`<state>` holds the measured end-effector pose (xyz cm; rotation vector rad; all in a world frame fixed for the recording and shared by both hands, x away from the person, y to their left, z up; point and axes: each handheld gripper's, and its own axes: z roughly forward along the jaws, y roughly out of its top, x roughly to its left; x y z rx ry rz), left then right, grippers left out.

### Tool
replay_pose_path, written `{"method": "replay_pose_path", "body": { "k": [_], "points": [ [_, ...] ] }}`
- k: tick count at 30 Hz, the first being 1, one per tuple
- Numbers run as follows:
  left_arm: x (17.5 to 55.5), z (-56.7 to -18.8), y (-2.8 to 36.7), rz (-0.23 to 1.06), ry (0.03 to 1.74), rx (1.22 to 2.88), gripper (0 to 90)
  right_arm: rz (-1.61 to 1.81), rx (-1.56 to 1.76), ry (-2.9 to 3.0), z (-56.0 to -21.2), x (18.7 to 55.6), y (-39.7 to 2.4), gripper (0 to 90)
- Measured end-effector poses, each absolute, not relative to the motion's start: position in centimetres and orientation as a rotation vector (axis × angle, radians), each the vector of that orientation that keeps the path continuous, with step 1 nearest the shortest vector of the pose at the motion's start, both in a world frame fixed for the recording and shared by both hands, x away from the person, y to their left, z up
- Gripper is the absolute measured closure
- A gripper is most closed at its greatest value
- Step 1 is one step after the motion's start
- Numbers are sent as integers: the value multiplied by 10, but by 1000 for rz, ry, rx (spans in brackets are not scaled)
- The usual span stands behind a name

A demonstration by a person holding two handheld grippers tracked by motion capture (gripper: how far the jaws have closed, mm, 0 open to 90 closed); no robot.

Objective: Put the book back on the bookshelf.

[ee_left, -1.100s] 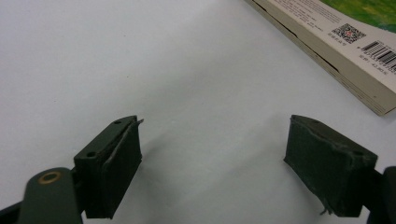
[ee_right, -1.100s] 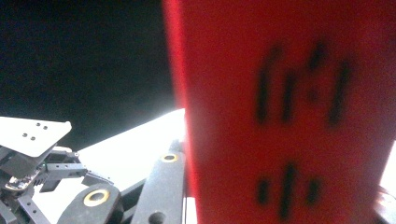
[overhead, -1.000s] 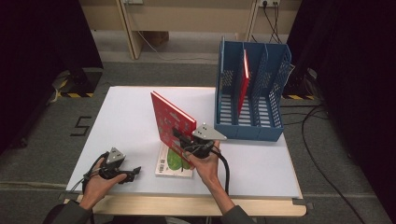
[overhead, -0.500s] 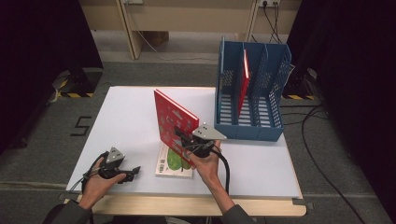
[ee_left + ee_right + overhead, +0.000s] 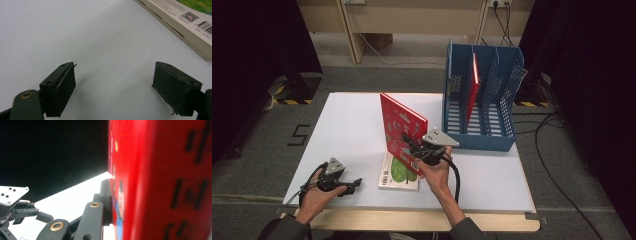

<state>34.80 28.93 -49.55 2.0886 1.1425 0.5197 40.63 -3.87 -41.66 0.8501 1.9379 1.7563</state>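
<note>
High view: blue file rack point(image 5: 482, 135) beyond red book point(image 5: 402, 131)

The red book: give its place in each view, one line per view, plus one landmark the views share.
High view: the red book stands upright at table centre, clamped in the right claw, left of the blue rack.
Left gripper view: not in it; the book lying flat is at top right.
Right gripper view: it covers the right half, against the jaw.
Shared landmark: the white table.

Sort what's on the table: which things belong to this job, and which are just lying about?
In the job:
- right tool, shut on the red book, held upright
- blue file rack

Lying about:
- green book, flat on the table
- left tool, open, idle
</note>
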Motion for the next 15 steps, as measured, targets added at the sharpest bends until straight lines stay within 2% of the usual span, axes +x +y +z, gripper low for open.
{"method": "replay_pose_path", "body": {
  "k": [15],
  "points": [
    [351, -497, 287, 521, 1140, 2101, 174, 1788, 832, 1847, -386, 396, -61, 794]
  ]
}}
